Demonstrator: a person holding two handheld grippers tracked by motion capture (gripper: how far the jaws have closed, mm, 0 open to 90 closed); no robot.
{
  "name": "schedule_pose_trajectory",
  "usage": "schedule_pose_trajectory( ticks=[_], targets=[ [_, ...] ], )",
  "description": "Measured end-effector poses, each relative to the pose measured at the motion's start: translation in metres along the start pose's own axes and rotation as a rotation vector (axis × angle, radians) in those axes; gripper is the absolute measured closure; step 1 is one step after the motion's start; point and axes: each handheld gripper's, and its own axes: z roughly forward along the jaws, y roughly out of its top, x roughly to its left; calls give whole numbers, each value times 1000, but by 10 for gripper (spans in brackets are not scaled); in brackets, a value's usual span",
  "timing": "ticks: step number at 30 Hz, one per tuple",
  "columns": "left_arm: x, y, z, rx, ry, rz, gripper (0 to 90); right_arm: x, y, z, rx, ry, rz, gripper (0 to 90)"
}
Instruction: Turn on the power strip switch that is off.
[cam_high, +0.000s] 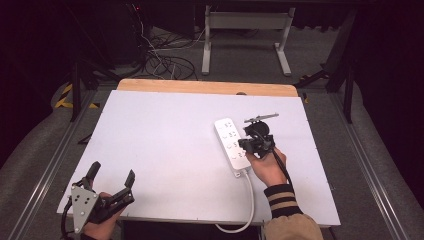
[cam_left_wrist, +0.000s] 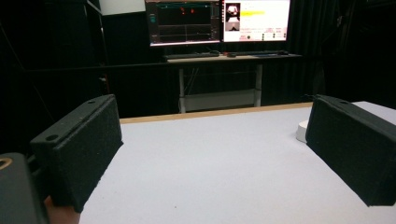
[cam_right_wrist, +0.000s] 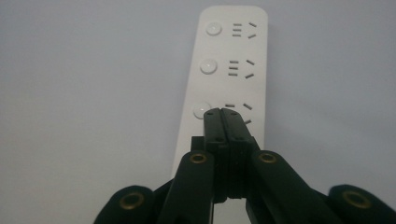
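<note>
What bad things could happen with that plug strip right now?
The shut right claw hangs just over the power strip, beside a round button. Coming down slightly off, it might jab a socket instead. Pushing sideways could slide the loose strip on the table. The hand might snag the cord.

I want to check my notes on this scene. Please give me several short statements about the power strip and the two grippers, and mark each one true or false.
1. The right gripper has its jaws shut with nothing between them. True.
2. The left gripper is shut on the cable. False: its jaws stand wide apart over bare table, holding nothing.
3. The power strip lies flat on the white table. True.
4. In the right gripper view, the closed tips are over the power strip, near one of its round buttons. True.
5. The power strip's cable runs toward the far wooden edge. False: it runs toward the person's side and loops past the near edge.
</note>
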Motion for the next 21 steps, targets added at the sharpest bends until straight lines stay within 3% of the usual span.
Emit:
schedule_pose_trajectory(
  ticks=[3,8,10,13,21],
  targets=[
    [0,0,0,4,-2,7,42,5,-1,12,59,-41,-27,900],
    [-1,0,1,9,-7,9,42,22,-6,24,80,-82,-147,900],
    [-1,0,1,11,-9,8,42,26,-7,27,101,-72,-158,900],
    [-1,0,1,12,-10,12,43,30,-8,30,138,-94,-179,900],
    [-1,-1,2,17,-9,10,44,32,-9,39,163,-135,-190,900]
  ],
)
